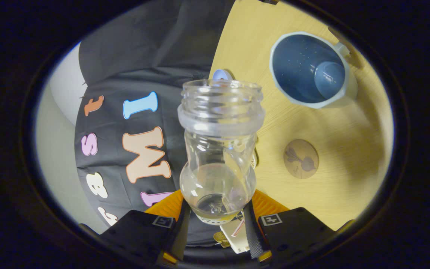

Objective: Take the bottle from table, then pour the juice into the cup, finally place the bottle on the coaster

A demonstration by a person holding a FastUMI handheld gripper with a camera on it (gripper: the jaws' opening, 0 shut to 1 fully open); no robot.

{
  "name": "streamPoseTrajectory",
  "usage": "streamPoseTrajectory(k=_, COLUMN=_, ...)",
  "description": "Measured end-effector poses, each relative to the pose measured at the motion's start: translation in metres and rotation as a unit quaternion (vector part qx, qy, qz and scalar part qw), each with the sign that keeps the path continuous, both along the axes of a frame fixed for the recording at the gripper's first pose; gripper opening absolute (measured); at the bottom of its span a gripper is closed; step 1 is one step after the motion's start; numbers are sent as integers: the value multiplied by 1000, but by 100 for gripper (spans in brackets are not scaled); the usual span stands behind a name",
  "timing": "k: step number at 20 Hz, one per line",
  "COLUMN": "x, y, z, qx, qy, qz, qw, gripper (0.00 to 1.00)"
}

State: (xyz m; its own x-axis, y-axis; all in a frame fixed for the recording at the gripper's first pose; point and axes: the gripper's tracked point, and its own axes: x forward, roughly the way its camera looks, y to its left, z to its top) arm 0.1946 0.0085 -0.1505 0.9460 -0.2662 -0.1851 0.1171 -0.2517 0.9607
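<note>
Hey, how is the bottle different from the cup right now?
The bottle is clear and nearly empty, with a little yellowish juice at its base; the cup is opaque, blue inside with a pale rim. The bottle is clamped between the gripper jaws, off the table; the cup rests on it. Both are uncapped, mouths open.

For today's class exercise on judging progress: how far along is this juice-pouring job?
Taking looks done: the gripper is shut on the bottle, lifted and tilted. Pouring seems finished or nearly so: only a trace of juice sits at the bottle's base. Whether the cup holds juice is unclear. Left: setting the bottle on the bare coaster.
</note>
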Motion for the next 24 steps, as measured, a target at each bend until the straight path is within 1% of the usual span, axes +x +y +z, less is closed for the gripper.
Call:
streamPoseTrajectory(k=13, x=-4, y=-7, z=17, qx=37, qy=-28, qz=-23, qw=999, gripper=69)
streamPoseTrajectory(k=24, x=-3, y=-8, z=27, qx=64, qy=-44, qz=-29, qw=997, gripper=69)
